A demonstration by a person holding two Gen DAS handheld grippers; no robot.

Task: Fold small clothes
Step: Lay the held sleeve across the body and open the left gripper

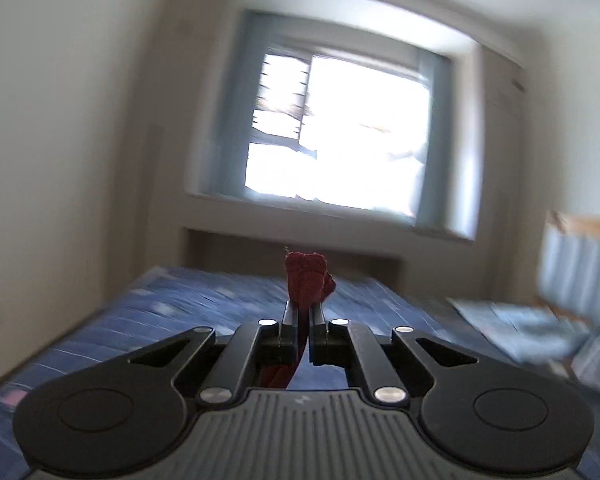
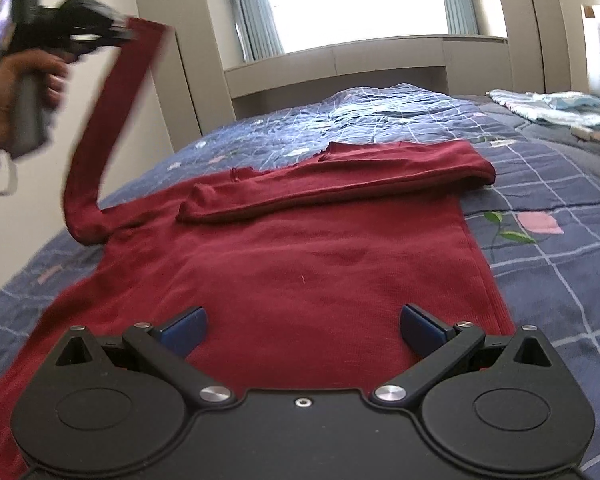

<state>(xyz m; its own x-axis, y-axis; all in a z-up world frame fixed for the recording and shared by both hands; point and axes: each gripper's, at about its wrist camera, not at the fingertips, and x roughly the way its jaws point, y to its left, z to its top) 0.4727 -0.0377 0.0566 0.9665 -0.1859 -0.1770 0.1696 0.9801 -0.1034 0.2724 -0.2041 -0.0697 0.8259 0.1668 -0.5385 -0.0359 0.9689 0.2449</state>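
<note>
Dark red sweater [image 2: 300,264], plain, navy bedspread [image 2: 548,248] patterned with a pale grid and pink-and-green flowers, black left gripper [image 2: 120,34], black right gripper [image 2: 302,326] fitted with blue pads [image 2: 420,326], grey-blue curtains [image 2: 256,12], cream walls [image 1: 60,120], light blue folded cloth [image 2: 552,108].

No text, label or number is legible — anywhere.
</note>
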